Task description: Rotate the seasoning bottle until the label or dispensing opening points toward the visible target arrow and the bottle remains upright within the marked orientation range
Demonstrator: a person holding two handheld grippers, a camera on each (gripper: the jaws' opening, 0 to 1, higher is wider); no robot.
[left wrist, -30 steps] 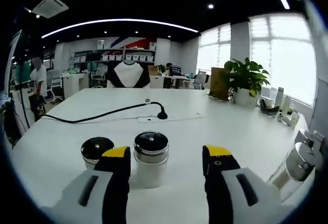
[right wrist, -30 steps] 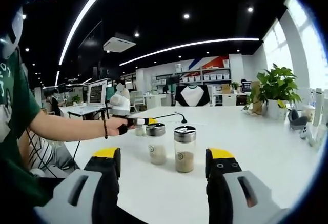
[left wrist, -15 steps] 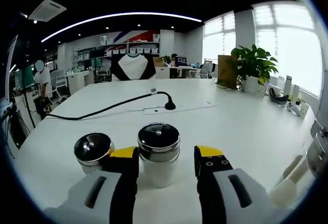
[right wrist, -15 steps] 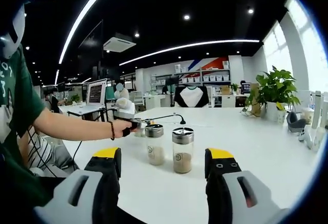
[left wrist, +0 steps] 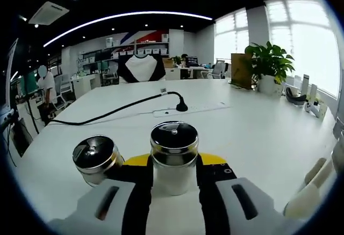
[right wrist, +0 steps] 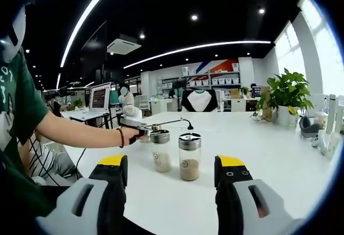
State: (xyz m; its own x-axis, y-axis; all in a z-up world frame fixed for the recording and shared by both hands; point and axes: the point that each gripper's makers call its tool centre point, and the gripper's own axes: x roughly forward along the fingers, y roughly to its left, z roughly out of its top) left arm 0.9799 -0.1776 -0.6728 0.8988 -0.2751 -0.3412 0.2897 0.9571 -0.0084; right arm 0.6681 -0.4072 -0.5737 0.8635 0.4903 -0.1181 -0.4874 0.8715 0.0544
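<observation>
Here, left tool [left wrist: 173, 162] clamped on seasoning bottle [left wrist: 173, 157] — label unreadable, right tool [right wrist: 171, 171] open, empty.

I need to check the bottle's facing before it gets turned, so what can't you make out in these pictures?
- Target arrow: none can be made out on the white table in either view.
- Held seasoning bottle: label and sides covered by the left tongs, left gripper view.
- Labels on both bottles: too small to read, right gripper view.

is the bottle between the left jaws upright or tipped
Upright: the seasoning bottle stands on the table, metal cap on top.
</observation>
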